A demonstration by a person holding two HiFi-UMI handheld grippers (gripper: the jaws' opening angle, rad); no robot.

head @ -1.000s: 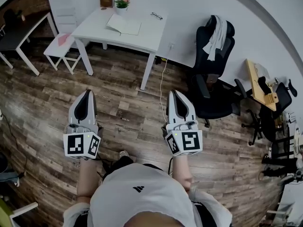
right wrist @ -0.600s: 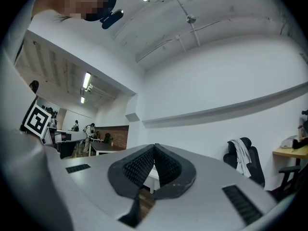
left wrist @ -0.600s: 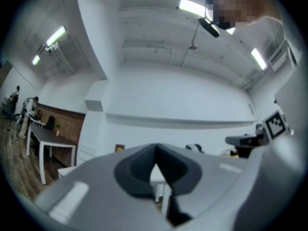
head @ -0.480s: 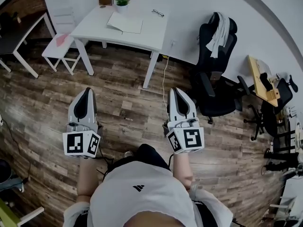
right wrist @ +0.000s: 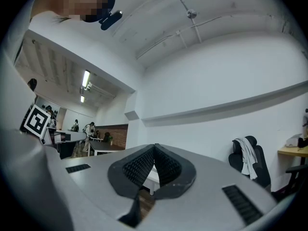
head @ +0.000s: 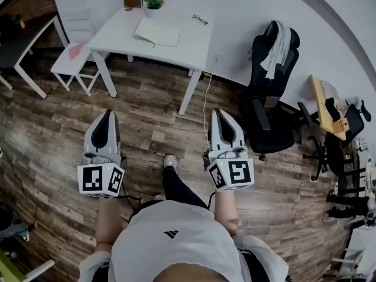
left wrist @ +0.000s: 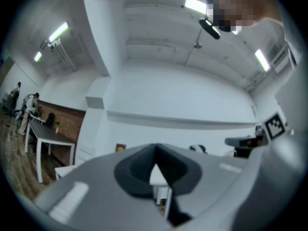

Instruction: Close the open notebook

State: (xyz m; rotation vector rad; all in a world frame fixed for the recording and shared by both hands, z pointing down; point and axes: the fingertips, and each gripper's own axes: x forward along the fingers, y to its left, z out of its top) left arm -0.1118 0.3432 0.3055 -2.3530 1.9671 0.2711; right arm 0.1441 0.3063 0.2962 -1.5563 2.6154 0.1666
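The open notebook (head: 157,32) lies on the white counter (head: 197,46) at your 12 o'clock, well apart from you. Your left gripper (head: 108,117) and right gripper (head: 218,116) both have their fingers clenched on nothing. Walk close and square up before reaching for a cover.

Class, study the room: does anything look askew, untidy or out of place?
A pale garment hangs draped over the black office chair, and a cable trails loose across the wooden floor. Nothing else stands out.
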